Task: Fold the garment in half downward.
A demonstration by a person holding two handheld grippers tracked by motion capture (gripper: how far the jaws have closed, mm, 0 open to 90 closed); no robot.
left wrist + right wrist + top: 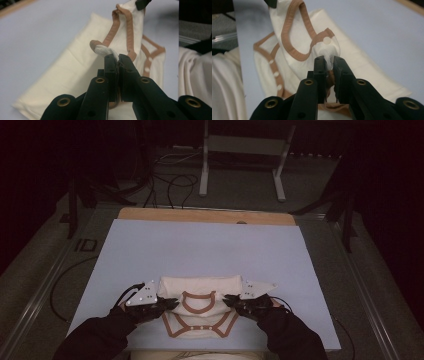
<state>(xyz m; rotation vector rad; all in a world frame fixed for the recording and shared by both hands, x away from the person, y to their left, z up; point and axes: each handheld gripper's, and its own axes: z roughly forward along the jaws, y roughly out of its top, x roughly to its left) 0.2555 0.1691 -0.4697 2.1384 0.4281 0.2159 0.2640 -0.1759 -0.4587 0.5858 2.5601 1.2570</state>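
On the table, high view:
- Table (150,250): pale blue top; its wooden far edge shows beyond the blue.
- Garment (200,292): a cream baby bodysuit with tan trim lies at the near edge, between my two hands. Its neck opening faces up in the middle, and the snap placket sits nearest to me.
- Long axis: the folded cream part runs side to side across the table, just beyond the neckline.
- My left gripper (169,303): at the garment's left shoulder, touching the cloth.
- My right gripper (230,301): at the garment's right shoulder, touching the cloth.
- Containers: I see no box, tray or basket on the blue top.

Left gripper view:
- My jaws: clenched on a pinch of white cloth, with the tan trim (111,32) curling right at the tips.
- Garment (70,72): the trimmed neckline is stretched away from my tips towards the other gripper's black tip at the top. The folded cream body lies flat on the table below and runs off to the lower left.
- White snaps (147,68): on the tan placket, to the right of my jaws.

Right gripper view:
- My jaws: clamped on a tuft of white cloth at the shoulder.
- Garment (297,40): the tan-edged neck loop rises from my tips towards the upper left, where the other gripper's dark tip holds it.
- Snaps (276,74): a row down the tan strip, to the left.
- More cream cloth (224,87): at the left edge, off the blue top.
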